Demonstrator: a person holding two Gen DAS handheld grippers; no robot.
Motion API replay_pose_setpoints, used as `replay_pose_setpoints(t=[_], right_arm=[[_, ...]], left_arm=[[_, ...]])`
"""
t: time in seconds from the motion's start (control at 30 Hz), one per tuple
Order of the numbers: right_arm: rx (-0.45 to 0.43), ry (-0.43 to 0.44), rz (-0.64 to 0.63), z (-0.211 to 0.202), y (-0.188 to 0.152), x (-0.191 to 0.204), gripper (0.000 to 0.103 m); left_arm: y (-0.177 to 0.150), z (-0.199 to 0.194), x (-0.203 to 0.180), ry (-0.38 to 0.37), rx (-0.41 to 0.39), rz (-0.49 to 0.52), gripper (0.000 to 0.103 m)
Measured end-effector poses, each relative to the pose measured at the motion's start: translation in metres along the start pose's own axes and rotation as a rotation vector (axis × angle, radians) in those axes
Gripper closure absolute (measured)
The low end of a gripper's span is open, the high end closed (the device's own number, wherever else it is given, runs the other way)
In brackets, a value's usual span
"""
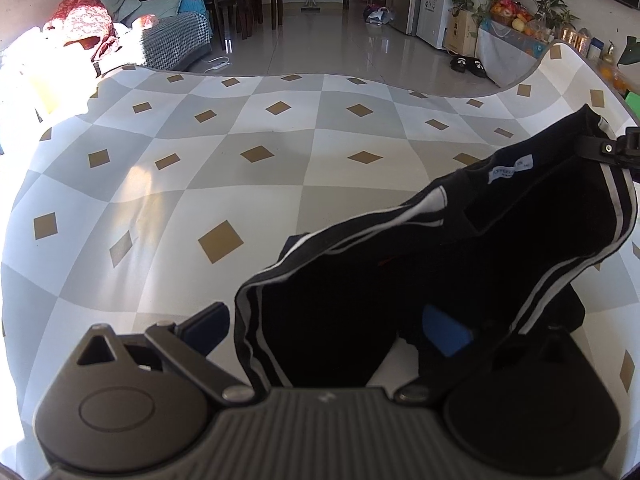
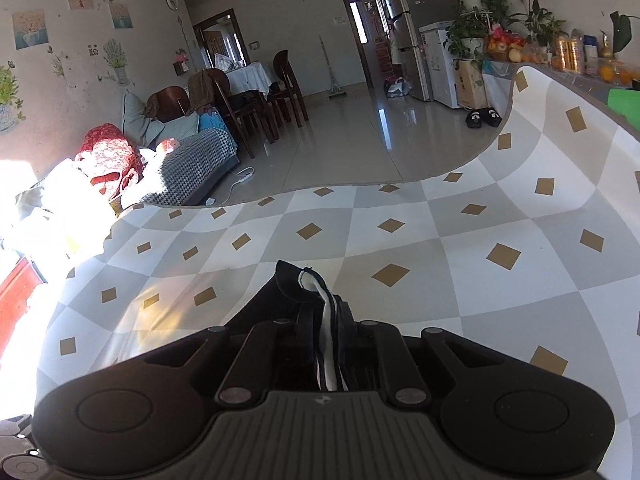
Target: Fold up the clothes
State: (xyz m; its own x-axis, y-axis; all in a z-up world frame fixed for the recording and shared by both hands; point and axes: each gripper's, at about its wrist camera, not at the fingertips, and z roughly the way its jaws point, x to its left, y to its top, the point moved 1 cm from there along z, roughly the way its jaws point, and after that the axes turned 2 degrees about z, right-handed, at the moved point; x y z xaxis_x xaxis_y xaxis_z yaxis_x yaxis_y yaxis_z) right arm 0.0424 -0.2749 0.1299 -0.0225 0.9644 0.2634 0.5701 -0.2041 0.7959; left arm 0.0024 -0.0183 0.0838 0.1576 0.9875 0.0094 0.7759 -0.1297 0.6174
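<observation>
The left gripper points steeply down at the table covered in a grey-and-white checked cloth with tan diamonds. Its fingers stand wide apart, one blue pad showing through the fabric, and the black garment with white side stripes drapes loosely across the gap without being pinched. The right gripper tilts down more gently, its fingers closed tight on a bunched black-and-white edge of the same garment, which pokes out above the fingertips. In the left wrist view the garment hangs stretched from that right gripper toward the left one, lifted off the cloth, a white label showing inside.
</observation>
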Motion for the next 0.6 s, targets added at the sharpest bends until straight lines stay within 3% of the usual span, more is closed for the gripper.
replay_pose_setpoints(t=[0.2,0.33,0.6], right_arm=[[0.083,-0.028,-0.032,0.012,-0.013,-0.009,0.063],[0.108,-0.042,-0.033,0.015,-0.013,-0.016,0.054],[0.122,-0.023,-0.08,0.017,-0.009,-0.021,0.051]], left_arm=[[-0.001,0.009,-0.015,-0.012,0.022,0.028,0.0],[-0.001,0.012,-0.022,-0.015,0.03,0.043,0.0],[0.0,0.02,-0.033,-0.024,0.041,0.054,0.0]])
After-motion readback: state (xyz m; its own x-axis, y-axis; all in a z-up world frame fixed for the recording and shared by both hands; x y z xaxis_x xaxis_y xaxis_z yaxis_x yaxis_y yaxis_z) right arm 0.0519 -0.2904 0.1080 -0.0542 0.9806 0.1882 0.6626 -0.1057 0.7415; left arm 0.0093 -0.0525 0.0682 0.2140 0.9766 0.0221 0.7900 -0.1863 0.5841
